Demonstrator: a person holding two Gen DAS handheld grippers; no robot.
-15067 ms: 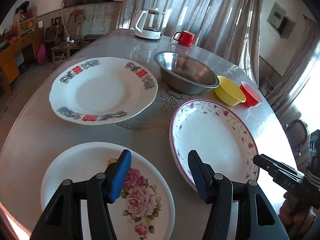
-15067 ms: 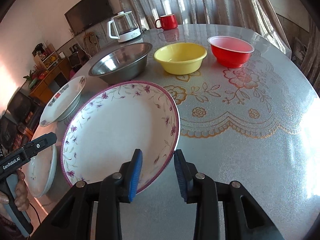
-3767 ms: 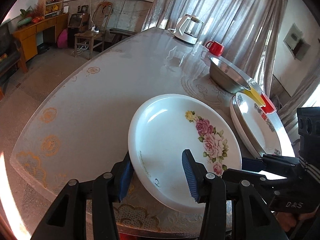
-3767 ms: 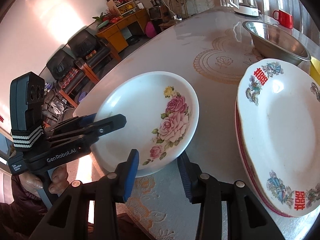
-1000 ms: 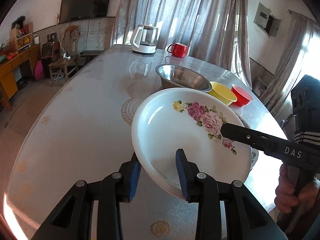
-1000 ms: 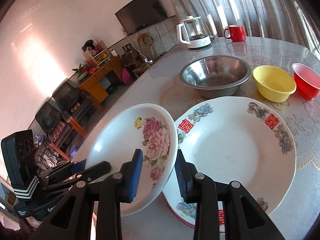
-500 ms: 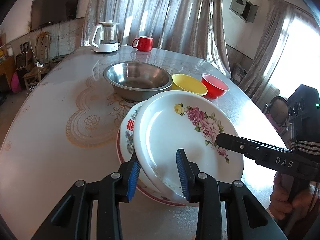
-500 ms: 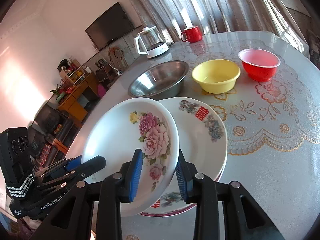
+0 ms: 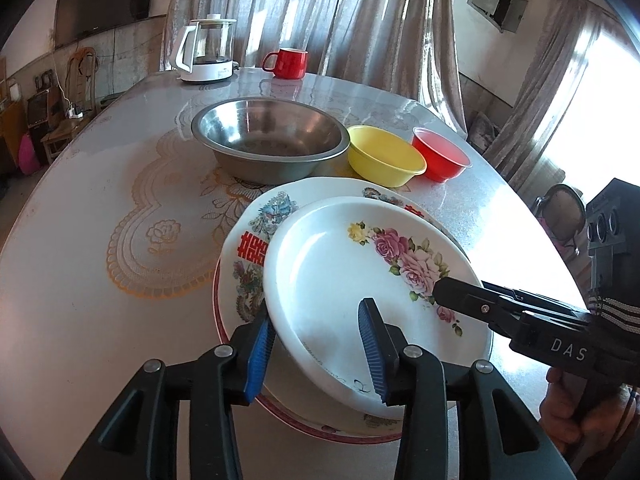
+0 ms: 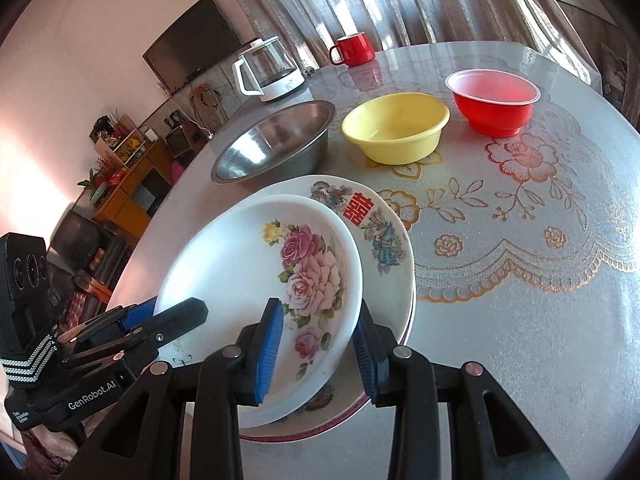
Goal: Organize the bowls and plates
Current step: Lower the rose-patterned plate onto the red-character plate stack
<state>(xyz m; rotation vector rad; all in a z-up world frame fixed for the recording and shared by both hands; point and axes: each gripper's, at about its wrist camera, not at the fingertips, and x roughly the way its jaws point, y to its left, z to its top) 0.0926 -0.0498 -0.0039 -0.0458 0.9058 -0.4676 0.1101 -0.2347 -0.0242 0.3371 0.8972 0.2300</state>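
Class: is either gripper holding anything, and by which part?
Seemingly nothing: the left gripper and right gripper have just been opening their jaws around the near rim of the rose plate, which rests on the plate stack.

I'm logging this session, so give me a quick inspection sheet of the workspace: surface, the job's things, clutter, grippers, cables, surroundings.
Surface: round table under a glossy lace-pattern cover.
Job's things: rose plate lies on the red-character plate, itself on a purple-rimmed plate. Steel bowl, yellow bowl and red bowl stand in a row behind, not nested.
Clutter: glass kettle, red mug at the far edge.
Grippers: left gripper and right gripper straddle the rose plate's rim; jaws have just been opening, pads off the rim.
Cables: nothing seen on the table.
Surroundings: curtains, wall television, wooden cabinet.
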